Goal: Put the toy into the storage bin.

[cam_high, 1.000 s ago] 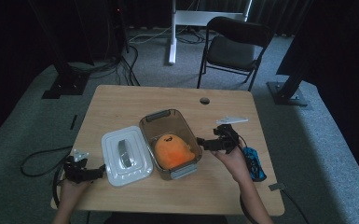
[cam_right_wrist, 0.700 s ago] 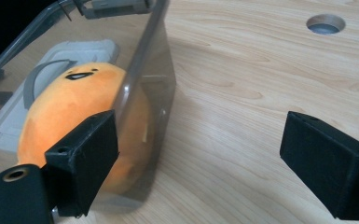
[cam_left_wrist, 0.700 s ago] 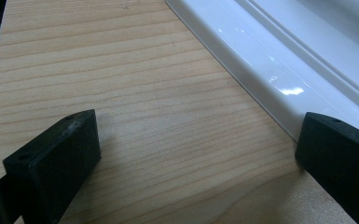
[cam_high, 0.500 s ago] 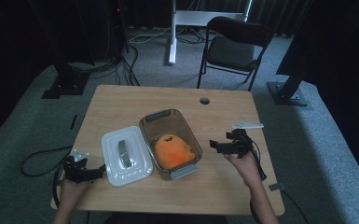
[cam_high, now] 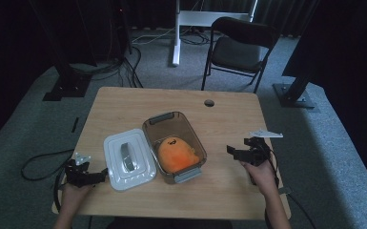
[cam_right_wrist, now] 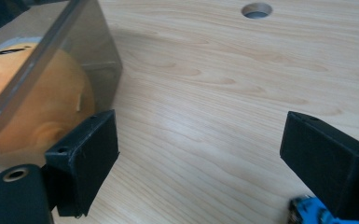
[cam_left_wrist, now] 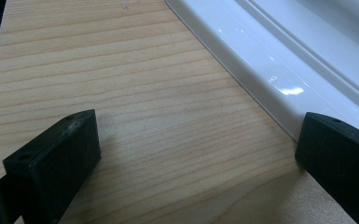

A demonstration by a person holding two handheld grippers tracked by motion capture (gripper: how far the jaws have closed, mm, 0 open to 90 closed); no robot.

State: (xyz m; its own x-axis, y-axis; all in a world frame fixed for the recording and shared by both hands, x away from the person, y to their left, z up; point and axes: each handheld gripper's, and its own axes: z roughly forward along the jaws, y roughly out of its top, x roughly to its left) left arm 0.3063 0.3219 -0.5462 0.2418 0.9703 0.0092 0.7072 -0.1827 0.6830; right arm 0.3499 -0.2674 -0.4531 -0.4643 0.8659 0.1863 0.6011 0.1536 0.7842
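High view: wooden table [cam_high: 138, 107], a clear container [cam_high: 173, 145] at its middle holding an orange plush toy [cam_high: 176, 155], a white lid [cam_high: 128, 159] lying flat just beside the container's left wall. Left gripper [cam_high: 94, 175] low at the table's near left corner, jaws spread, empty, pointing at the lid's near left edge. Right gripper [cam_high: 230, 151] near the right edge, well apart from the container, jaws released, nothing between them.

Left gripper view: both black jaws wide apart over bare wood, the lid's glossy rim [cam_left_wrist: 265, 60] running diagonally past the right jaw, seemingly touching it.

Right gripper view: jaws parted over bare table, container wall [cam_right_wrist: 81, 56] and plush toy [cam_right_wrist: 32, 102] at left, a round cable hole [cam_right_wrist: 256, 9] ahead, a blue object [cam_right_wrist: 307, 210] at the lower right.
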